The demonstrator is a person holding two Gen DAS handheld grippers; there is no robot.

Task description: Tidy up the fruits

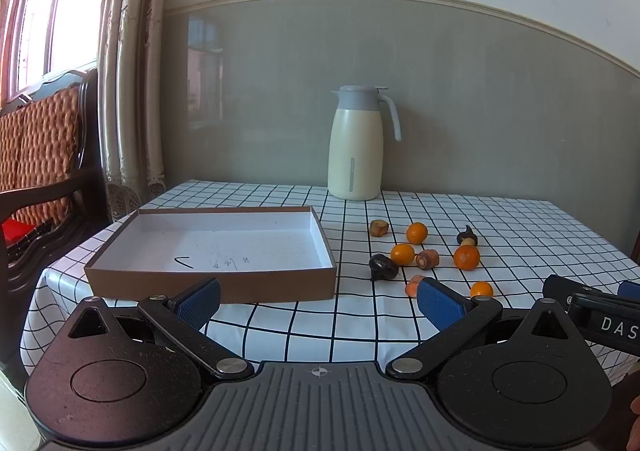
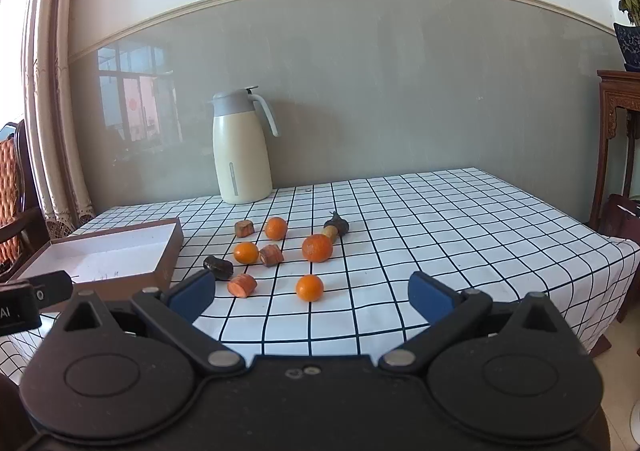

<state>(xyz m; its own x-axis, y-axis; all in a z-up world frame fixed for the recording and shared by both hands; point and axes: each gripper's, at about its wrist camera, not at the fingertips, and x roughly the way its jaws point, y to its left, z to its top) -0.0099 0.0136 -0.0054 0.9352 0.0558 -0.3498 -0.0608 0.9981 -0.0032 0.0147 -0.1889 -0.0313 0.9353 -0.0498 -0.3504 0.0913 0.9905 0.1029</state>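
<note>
So both grippers, left gripper (image 1: 318,301) and right gripper (image 2: 310,293), hang wide open and empty short of the table; small round oranges (image 2: 309,287) lie scattered (possibly among carrot chunks) beside the shallow brown cardboard box (image 1: 208,283), awaiting sorting.

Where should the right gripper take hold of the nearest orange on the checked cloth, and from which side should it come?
Grip the nearest orange across its widest middle, coming in from the front. It is round, so any opposed pair of sides should serve, and it lies apart from the carrot piece, leaving room for the open right gripper fingers.
</note>
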